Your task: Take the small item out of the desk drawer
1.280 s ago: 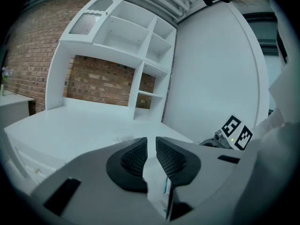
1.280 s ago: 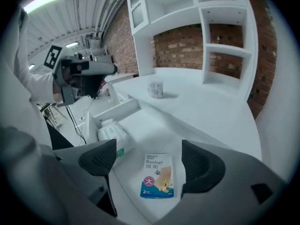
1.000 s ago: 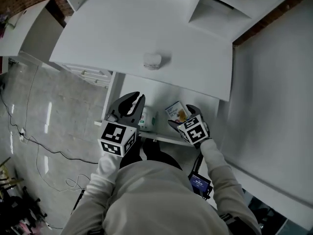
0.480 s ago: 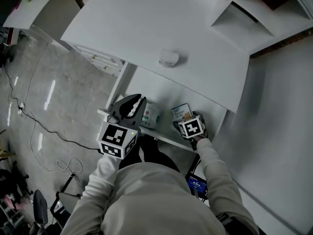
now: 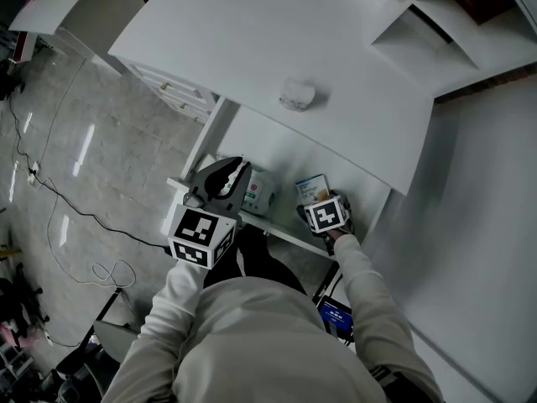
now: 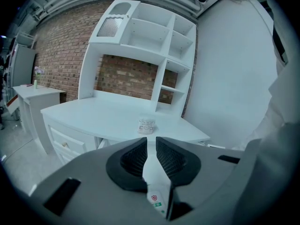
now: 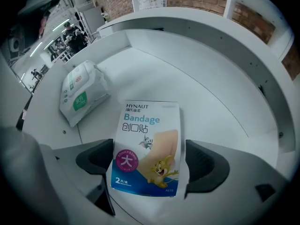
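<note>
The open desk drawer (image 5: 285, 154) holds a bandage box (image 7: 147, 146) with a cartoon print and a white wipes pack (image 7: 79, 97) with a green label. My right gripper (image 7: 151, 158) is down in the drawer, jaws wide open on either side of the box. The pads stand off its edges, and it lies flat on the drawer floor. In the head view the box (image 5: 312, 188) shows just beyond the right gripper (image 5: 321, 206). My left gripper (image 5: 225, 177) hovers over the drawer's front left corner. Its jaws are closed to a narrow slit and hold nothing. The wipes pack (image 5: 258, 191) lies to its right.
A small white round container (image 5: 295, 95) stands on the white desk top (image 5: 252, 49) above the drawer. Shelves (image 6: 159, 36) rise at the desk's back against a brick wall. A white wall is at the right, and cables lie on the grey floor (image 5: 75, 166) at the left.
The head view has shifted a little. My right gripper has settled lower around the bandage box. The left gripper has kept its place.
</note>
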